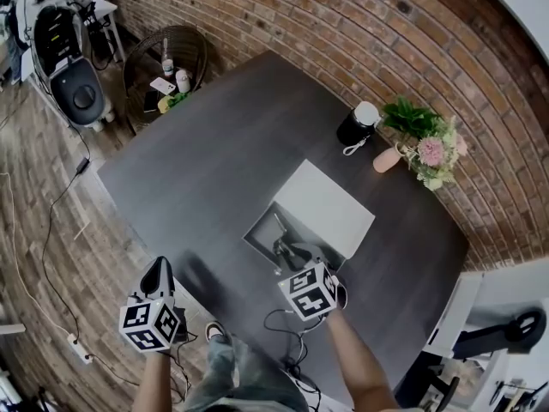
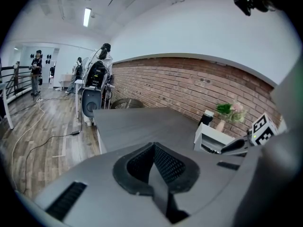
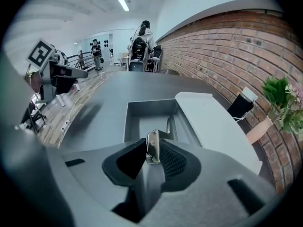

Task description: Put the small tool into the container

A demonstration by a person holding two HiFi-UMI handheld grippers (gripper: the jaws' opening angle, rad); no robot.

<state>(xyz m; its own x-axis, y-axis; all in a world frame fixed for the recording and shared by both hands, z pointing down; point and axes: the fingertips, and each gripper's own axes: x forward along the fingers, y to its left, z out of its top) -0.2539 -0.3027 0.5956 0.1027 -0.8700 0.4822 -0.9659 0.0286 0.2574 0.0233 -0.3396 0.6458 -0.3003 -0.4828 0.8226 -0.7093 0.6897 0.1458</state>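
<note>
right gripper [image 3: 150, 157] was clamped on the small metal tool [image 3: 152, 143], held over the open container [image 3: 151, 108] on the table [image 1: 214, 170]. tool judged light, stiff, slick; best pinched mid-body. left gripper [image 2: 154, 167] was closed, empty, off aside.

no words, numbers or brand names can be read anywhere. the only sign-like marks are black-and-white square patterns (coded blocks, not letters) on the left cube [image 1: 150, 326] and the right cube [image 1: 309, 292], one atop each gripper. a card [image 1: 162, 85] in the wicker basket [image 1: 199, 51] is too small to read.
</note>
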